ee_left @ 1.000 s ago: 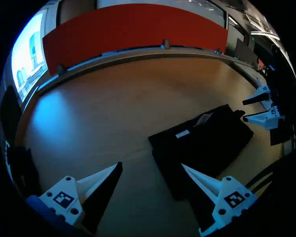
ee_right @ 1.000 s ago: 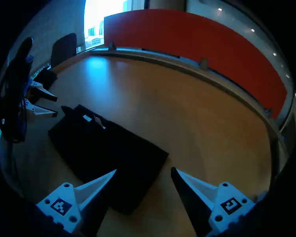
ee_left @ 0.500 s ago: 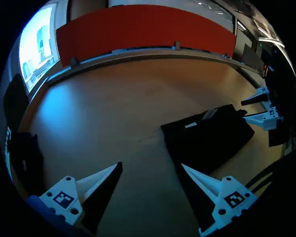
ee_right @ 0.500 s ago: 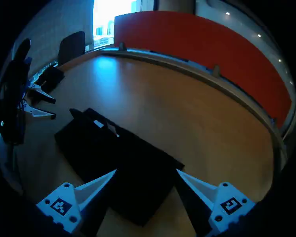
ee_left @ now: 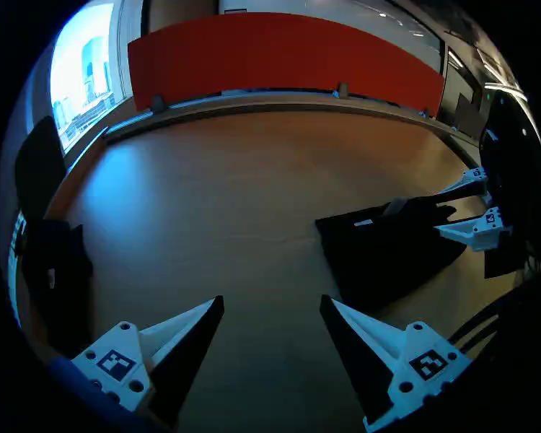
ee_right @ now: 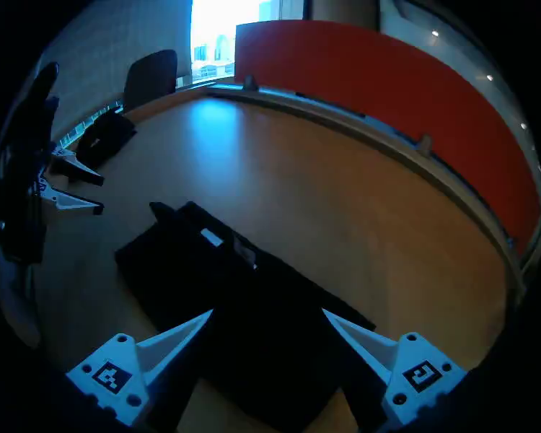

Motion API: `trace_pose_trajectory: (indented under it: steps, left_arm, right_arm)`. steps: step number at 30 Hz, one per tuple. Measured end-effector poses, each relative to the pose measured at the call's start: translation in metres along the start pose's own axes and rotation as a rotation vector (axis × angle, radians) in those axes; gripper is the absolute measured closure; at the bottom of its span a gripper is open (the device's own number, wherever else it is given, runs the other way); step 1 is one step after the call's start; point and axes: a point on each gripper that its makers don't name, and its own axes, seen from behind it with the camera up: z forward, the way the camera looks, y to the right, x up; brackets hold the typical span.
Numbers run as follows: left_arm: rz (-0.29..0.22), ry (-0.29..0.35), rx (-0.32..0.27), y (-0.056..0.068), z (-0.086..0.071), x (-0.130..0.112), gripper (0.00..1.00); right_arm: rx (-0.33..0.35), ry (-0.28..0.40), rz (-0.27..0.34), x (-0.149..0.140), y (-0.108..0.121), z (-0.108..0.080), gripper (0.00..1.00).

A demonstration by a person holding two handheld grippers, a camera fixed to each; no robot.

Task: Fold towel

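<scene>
A black towel [ee_left: 386,252], folded into a flat rectangle with small white labels on top, lies on the wooden table [ee_left: 220,195]. My left gripper [ee_left: 270,303] is open over bare wood, with the towel off to its right. In the right gripper view the towel [ee_right: 220,289] stretches from the centre down between the fingers of my right gripper [ee_right: 267,314], which is open above its near part. The right gripper [ee_left: 443,211] is also seen at the towel's far edge, open. The left gripper [ee_right: 97,196] stands apart from the towel at the far left.
A red partition [ee_left: 285,54] runs along the table's far edge, and a bright window [ee_left: 83,72] is beside it. A dark chair [ee_right: 151,76] and a black object [ee_right: 104,133] stand at the table's far left corner. Bare wood lies beyond the towel.
My left gripper has swung left, so the towel has slid toward its right. My right gripper has advanced over the towel, which now lies between its fingers. Both stay open.
</scene>
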Motion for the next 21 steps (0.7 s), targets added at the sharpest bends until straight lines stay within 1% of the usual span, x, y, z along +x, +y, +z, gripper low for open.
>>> trace_pose_trajectory:
  steps: [9,15,21]
  left_arm:
    - [-0.020,0.006,0.010,-0.011,-0.007,-0.004,0.00]
    - [-0.027,0.008,0.011,-0.015,-0.008,-0.005,0.00]
    - [-0.027,0.012,0.005,-0.014,-0.007,-0.003,0.01]
  right_arm:
    - [0.026,-0.005,-0.025,0.007,-0.020,0.013,0.03]
    - [0.031,-0.007,-0.031,0.009,-0.024,0.016,0.03]
    - [0.023,-0.009,-0.026,0.009,-0.022,0.019,0.03]
